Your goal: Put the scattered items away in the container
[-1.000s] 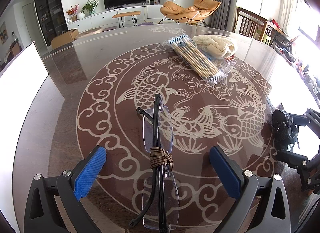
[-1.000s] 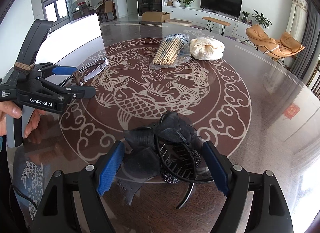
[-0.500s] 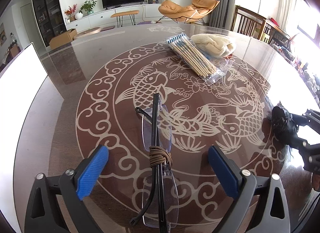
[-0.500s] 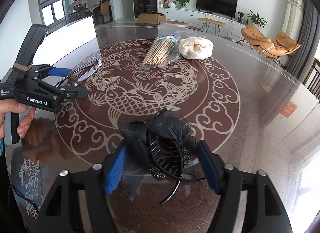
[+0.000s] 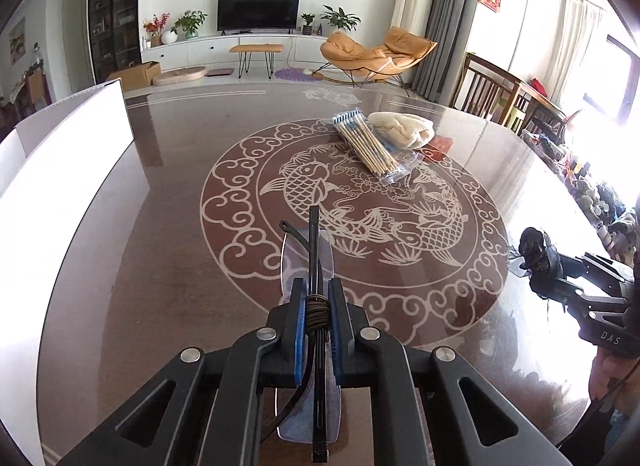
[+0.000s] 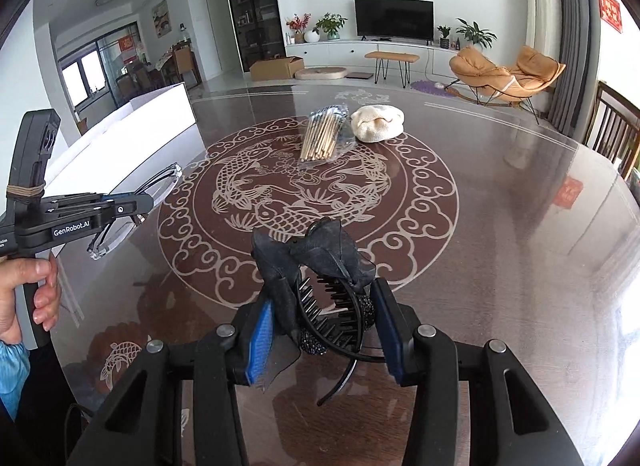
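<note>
My left gripper (image 5: 318,300) is shut on folded rimless glasses (image 5: 314,238) with black arms tied by a brown cord, held above the table. From the right wrist view the same gripper (image 6: 136,201) shows at the left, the glasses (image 6: 160,185) sticking out of it. My right gripper (image 6: 322,300) is shut on a black hair clip (image 6: 320,250) with a gauze bow, also off the table. It appears at the right edge of the left wrist view, clip (image 5: 534,250) in its jaws. The white container (image 5: 60,169) stands on the left.
A clear bag of wooden sticks (image 5: 366,143) and a cream knitted bundle (image 5: 404,129) lie at the far side of the round glass table (image 5: 160,266). The white container (image 6: 132,133) is far left. A hand (image 6: 24,298) grips the left handle. Wooden chairs stand to the right.
The left jaws closed on the glasses and the right jaws on the hair clip. Both grippers then rose from the table with their items.
</note>
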{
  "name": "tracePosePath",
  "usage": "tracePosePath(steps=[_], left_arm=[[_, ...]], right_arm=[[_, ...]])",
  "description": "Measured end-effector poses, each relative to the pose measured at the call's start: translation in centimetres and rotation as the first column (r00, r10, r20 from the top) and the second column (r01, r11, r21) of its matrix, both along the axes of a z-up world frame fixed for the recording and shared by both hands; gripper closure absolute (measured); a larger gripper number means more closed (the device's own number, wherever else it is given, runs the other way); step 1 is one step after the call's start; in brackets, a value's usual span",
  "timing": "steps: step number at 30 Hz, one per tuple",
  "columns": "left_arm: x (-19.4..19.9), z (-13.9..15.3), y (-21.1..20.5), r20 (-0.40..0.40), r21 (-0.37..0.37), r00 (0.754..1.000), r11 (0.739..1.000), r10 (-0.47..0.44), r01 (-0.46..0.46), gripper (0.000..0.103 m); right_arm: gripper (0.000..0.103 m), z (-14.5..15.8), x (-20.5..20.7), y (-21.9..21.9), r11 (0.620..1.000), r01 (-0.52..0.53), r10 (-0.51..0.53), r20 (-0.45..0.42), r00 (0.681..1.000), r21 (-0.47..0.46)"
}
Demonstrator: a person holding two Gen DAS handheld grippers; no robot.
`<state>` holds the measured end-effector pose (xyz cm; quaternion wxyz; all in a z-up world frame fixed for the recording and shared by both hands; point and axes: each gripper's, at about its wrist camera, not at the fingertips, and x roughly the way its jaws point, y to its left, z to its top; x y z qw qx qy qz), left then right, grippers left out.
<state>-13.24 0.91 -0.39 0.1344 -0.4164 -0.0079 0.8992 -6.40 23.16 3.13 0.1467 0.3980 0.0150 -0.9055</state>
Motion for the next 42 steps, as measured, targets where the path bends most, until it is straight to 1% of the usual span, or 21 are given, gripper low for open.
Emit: tracePosePath(steps=[3,5,8,11,14,16,18,21,23,25,27,30,32,34,36,39,40,42], left_arm=[[1.9,1.1,-2.1,-0.004,0.032,1.000,0.999,0.025,-0.025,0.093],[3.0,2.5,-3.8,-0.022,0.046,0.999,0.998,0.044,-0.043,0.093],[4.4,5.5,-7.6,-0.067,0.059,0.994,0.995,0.089,-0.085,0.093],[5.7,8.7,-12.4,-0.107,0.061,0.982,0.987,0.154,-0.148,0.093],[6.6,11.2,-17.7,-0.139,0.036,0.963,0.973,0.232,-0.229,0.093],[7.0,12.3,-21.2,-0.150,0.014,0.947,0.958,0.284,-0.285,0.093],[7.1,13.0,-24.6,-0.146,0.014,0.930,0.941,0.337,-0.338,0.093],[7.1,13.3,-29.1,-0.124,0.035,0.903,0.911,0.411,-0.410,0.093],[6.9,12.5,-31.2,-0.095,0.060,0.887,0.892,0.451,-0.447,0.093],[6.2,11.2,-32.4,-0.057,0.086,0.880,0.881,0.471,-0.466,0.093],[5.2,9.6,-32.7,-0.012,0.114,0.881,0.876,0.473,-0.469,0.093],[3.4,7.0,-32.6,0.045,0.118,0.884,0.876,0.465,-0.467,0.093],[2.1,5.4,-32.9,0.082,0.120,0.876,0.868,0.475,-0.482,0.093],[1.1,4.3,-33.4,0.118,0.133,0.864,0.854,0.489,-0.502,0.093],[0.1,3.8,-33.7,0.144,0.142,0.858,0.848,0.493,-0.511,0.093],[-1.3,3.4,-33.6,0.156,0.109,0.857,0.854,0.491,-0.509,0.093],[-1.7,3.2,-33.8,0.168,0.102,0.852,0.851,0.496,-0.515,0.093],[-2.6,2.5,-34.3,0.213,0.089,0.832,0.838,0.512,-0.539,0.090]], right_arm=[[0.056,0.6,0.5,-2.8,0.999,-0.039,0.039,-0.007,0.999,-0.011],[0.056,1.4,0.7,-5.0,0.997,-0.075,0.075,-0.014,0.997,-0.020],[0.056,3.0,0.4,-9.2,0.990,-0.141,0.140,-0.035,0.990,-0.024],[0.056,5.2,-0.3,-14.4,0.974,-0.224,0.222,-0.062,0.973,-0.031],[0.056,8.1,-1.1,-20.1,0.947,-0.316,0.310,-0.105,0.945,-0.051],[0.056,10.2,-1.7,-24.1,0.924,-0.376,0.365,-0.133,0.921,-0.072],[0.056,12.3,-2.3,-28.1,0.896,-0.435,0.418,-0.158,0.895,-0.090],[0.056,14.7,-3.2,-33.9,0.850,-0.514,0.491,-0.179,0.853,-0.114],[0.056,15.4,-4.3,-37.5,0.828,-0.549,0.527,-0.182,0.830,-0.109],[0.056,15.3,-6.3,-40.8,0.821,-0.564,0.545,-0.172,0.821,-0.089],[0.056,14.4,-8.9,-43.6,0.823,-0.561,0.549,-0.132,0.826,-0.086],[0.056,11.9,-13.1,-46.7,0.833,-0.545,0.543,-0.051,0.838,-0.088],[0.056,9.8,-15.7,-48.3,0.840,-0.536,0.538,0.004,0.843,-0.083],[0.056,7.8,-17.9,-49.5,0.852,-0.519,0.523,0.056,0.851,-0.071],[0.056,6.0,-19.4,-50.5,0.857,-0.510,0.515,0.097,0.852,-0.068],[0.056,3.9,-20.8,-51.8,0.864,-0.504,0.502,0.137,0.854,-0.023],[0.056,3.5,-21.2,-52.2,0.864,-0.503,0.499,0.146,0.854,-0.005],[0.055,2.7,-21.8,-52.7,0.868,-0.495,0.484,0.167,0.859,0.027]])
